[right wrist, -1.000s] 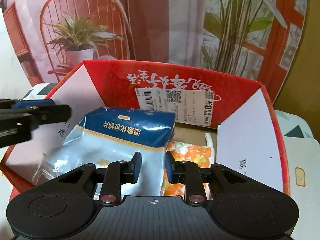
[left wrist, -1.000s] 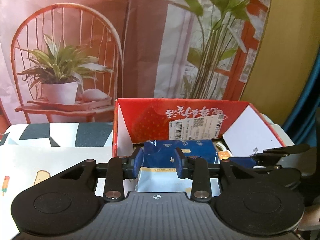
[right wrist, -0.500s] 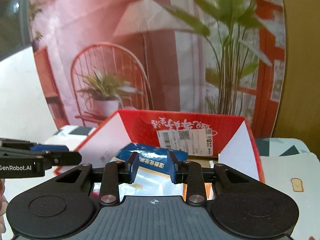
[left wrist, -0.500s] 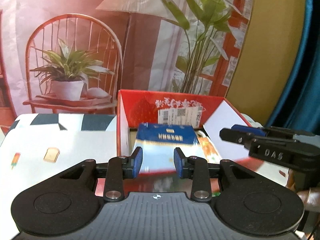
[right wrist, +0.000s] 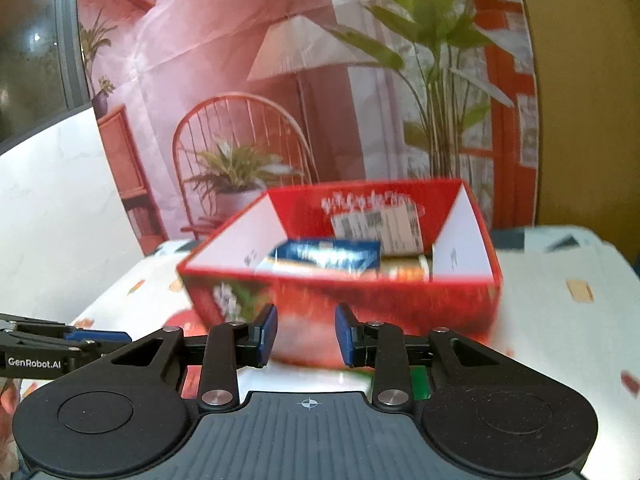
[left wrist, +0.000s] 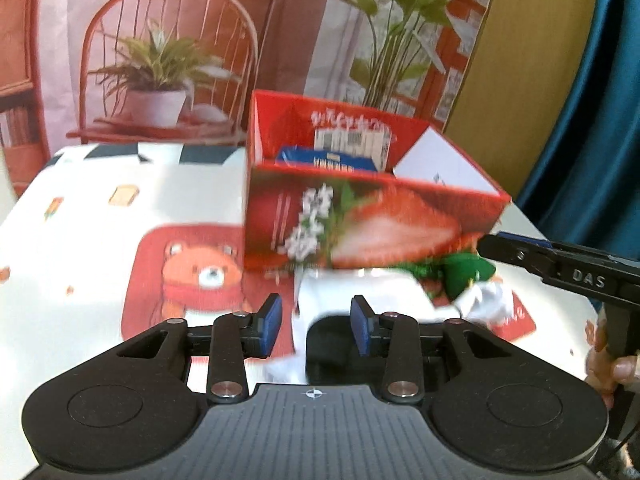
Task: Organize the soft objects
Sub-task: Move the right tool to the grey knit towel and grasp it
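Standing near the far edge of the tabletop (left wrist: pixel 92 236), the red carton (left wrist: pixel 372 224) with a strawberry print on its front wall is open at the top. Inside it, toward the left half, lies a blue-and-white soft packet (left wrist: pixel 328 160); in the right wrist view the same packet (right wrist: pixel 324 258) rests against the left inner wall, with an orange-patterned item (right wrist: pixel 404 270) beside it toward the right wall. A white label with barcodes (right wrist: pixel 378 224) is stuck on the inner back wall. Both views are blurred, so print on the packet cannot be read.

In front of the carton, toward the near edge of the tabletop, lies a white soft object (left wrist: pixel 360 296) with a green part (left wrist: pixel 464 272) at its right; its exact kind cannot be told. It lies partly over a red bear-print patch (left wrist: pixel 192 276) of the patterned cloth.

The left gripper (left wrist: pixel 316 324) hangs over this white object with its blue pads (left wrist: pixel 272 320) spread apart; the jaws have just been opening, and the pads press on nothing, though the white object shows in the gap beyond them. The right gripper (right wrist: pixel 306 334) faces the carton's front wall, its fingers likewise parted and empty. In the left wrist view the right gripper (left wrist: pixel 560 268) enters from the right edge, with part of a hand (left wrist: pixel 612 364) below it; in the right wrist view the left gripper (right wrist: pixel 60 342) enters from the left edge.

A printed backdrop (right wrist: pixel 280 100) with a chair, lamp and plants stands behind the table.
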The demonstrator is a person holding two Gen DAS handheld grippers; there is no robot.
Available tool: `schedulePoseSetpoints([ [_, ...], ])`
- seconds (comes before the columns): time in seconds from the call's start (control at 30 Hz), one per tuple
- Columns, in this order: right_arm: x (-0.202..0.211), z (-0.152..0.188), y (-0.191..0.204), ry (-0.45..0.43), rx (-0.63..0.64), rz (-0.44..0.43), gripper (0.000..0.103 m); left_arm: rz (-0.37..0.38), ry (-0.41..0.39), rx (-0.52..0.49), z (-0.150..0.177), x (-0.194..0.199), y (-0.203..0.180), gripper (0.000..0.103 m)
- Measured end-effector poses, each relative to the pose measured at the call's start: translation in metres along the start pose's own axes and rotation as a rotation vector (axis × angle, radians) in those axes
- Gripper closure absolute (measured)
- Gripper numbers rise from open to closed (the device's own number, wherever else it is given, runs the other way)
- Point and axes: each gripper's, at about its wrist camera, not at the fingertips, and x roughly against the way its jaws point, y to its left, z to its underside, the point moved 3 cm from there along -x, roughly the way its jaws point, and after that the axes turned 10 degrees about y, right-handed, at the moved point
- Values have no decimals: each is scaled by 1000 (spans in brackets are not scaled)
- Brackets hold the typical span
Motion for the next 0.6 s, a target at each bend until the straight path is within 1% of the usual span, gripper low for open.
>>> schedulePoseSetpoints([
  [0.07, 7, 14, 0, 37, 9, -14, 73, -7, 10, 7, 11, 1, 2, 63],
  [0.13, 18, 27, -1, 45, 15, 3, 70, -3, 25, 30, 20, 2, 6, 63],
  [0.23, 33, 45, -4, 69, -3, 4, 61, -2, 33, 66, 31, 4, 12, 55],
  [0.27, 38, 51, -5, 83, -8, 6, 56, -3, 32, 72, 34, 6, 13, 52],
  [0.3, 42, 58, -5, 97, -6, 14, 52, 1, 29, 78, 37, 8, 15, 51],
  [0.4, 52, 77, -8, 137, 16, 63, 47, 17, 16, 93, 42, 14, 17, 51],
  [0.5, 56, 92, -18, 187, -20, 86, 45, 20, 21, 114, 47, 14, 21, 51],
  [0.6, 54, 107, -26, 237, -61, 112, 45, 44, 40, 145, 52, 7, 23, 51],
])
